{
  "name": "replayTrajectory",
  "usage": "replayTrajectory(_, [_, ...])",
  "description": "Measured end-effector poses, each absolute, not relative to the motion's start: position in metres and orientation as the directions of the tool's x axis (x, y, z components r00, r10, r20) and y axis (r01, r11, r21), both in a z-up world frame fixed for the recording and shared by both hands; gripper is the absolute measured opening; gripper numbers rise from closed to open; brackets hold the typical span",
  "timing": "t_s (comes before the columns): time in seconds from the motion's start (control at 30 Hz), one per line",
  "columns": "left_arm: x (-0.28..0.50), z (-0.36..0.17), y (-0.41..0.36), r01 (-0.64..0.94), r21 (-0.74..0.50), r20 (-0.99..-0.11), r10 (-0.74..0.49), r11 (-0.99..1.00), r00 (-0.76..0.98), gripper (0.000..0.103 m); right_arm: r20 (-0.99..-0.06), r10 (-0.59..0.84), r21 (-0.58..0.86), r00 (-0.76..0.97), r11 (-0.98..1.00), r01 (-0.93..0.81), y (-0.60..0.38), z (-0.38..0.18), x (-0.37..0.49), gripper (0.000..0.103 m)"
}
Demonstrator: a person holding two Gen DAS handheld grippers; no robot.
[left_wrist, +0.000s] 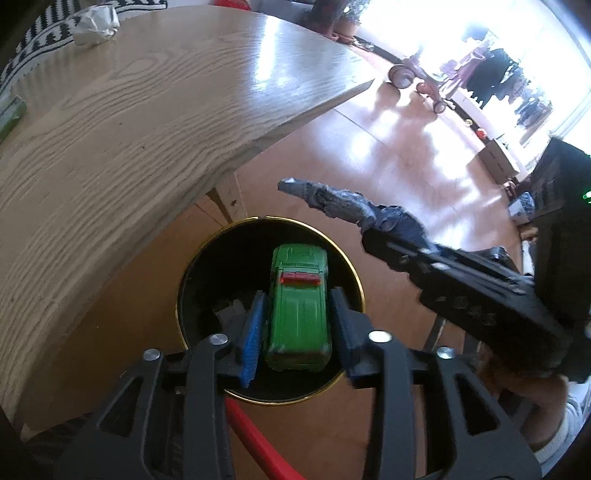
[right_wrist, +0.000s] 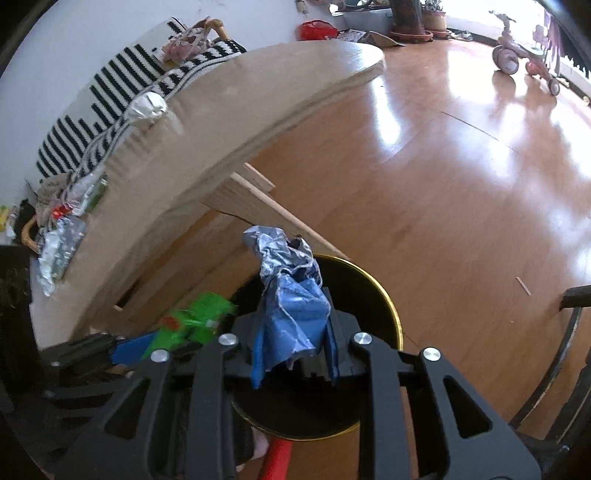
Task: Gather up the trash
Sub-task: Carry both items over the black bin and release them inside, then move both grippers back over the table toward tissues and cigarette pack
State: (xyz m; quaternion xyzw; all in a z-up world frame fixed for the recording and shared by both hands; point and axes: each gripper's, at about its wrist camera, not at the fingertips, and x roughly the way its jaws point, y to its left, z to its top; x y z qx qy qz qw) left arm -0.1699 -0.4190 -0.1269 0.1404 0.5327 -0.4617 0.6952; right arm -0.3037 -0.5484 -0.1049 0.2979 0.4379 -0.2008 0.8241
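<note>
Bin: a black trash bin (left_wrist: 192,295) with a gold rim stands on the wooden floor (right_wrist: 461,221) just beside the bench (left_wrist: 110,140); some pale scraps lie at its bottom, so a little collecting looks done already.
Left tool: the left tool (left_wrist: 299,325) hangs right over the bin mouth with a green toy car (left_wrist: 299,314) between its blue pads; the jaws stand apart from the car's sides, with a visible gap on the left, so the car looks released and about to drop, though I cannot tell whether the right pad touches it.
Right tool: the right tool (right_wrist: 295,347) is above the bin's near edge with a crumpled blue and silver wrapper (right_wrist: 291,295) standing up between its fingers; whether the pads press on it or have just let go I cannot tell.
Left on the bench: a crumpled foil ball (left_wrist: 96,22) at the far end, and, in the right wrist view, silver foil wrappers (right_wrist: 61,251) and a clear plastic piece at the near end.
Progress: judged roughly midway; two items are at the bin, several remain on the bench.
</note>
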Motion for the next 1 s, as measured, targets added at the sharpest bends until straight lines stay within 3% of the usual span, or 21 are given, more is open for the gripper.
replayTrajectory(0.03, [-0.173,-0.126,-0.42,0.789,-0.297,-0.87,-0.494,0.538,0.009,0.093,-0.84,-0.076,0.311,0.538,0.745,0.591,-0.549,-0.102,-0.304,0.079])
replayTrajectory(0.07, [-0.174,-0.125,-0.418,0.788,-0.295,-0.867,-0.498,0.54,0.018,0.097,-0.834,-0.101,0.299,0.543,0.745,0.597,-0.55,-0.095,-0.305,0.095])
replayTrajectory(0.2, [-0.172,-0.114,-0.413,0.78,-0.316,-0.847,-0.531,0.54,0.024,0.097,-0.817,-0.177,0.267,0.549,0.728,0.632,-0.562,-0.073,-0.313,0.096])
replayTrajectory(0.43, [-0.151,-0.032,-0.336,0.703,-0.216,-0.751,-0.575,0.678,0.323,0.097,-0.74,-0.272,0.23,0.615,0.757,0.612,-0.557,-0.046,-0.309,0.096])
replayTrajectory(0.57, [-0.1,-0.02,-0.25,0.509,-0.067,-0.756,-0.377,0.858,0.535,0.097,-0.74,-0.26,0.151,0.62,0.835,0.529,-0.53,-0.046,-0.271,0.096])
replayTrajectory(0.73, [-0.051,-0.023,-0.152,0.282,0.0,-0.763,-0.182,0.959,0.62,0.097,-0.737,-0.178,0.153,0.652,0.896,0.417,-0.492,-0.039,-0.209,0.096])
replayTrajectory(0.87, [-0.024,-0.025,-0.096,0.183,-0.028,-0.778,-0.137,0.983,0.613,0.097,-0.73,-0.105,0.148,0.676,0.94,0.306,-0.447,-0.03,-0.155,0.096])
replayTrajectory(1.0, [-0.016,-0.027,-0.084,0.195,-0.049,-0.784,-0.159,0.979,0.6,0.097,-0.744,-0.058,0.12,0.665,0.969,0.218,-0.409,-0.03,-0.113,0.096])
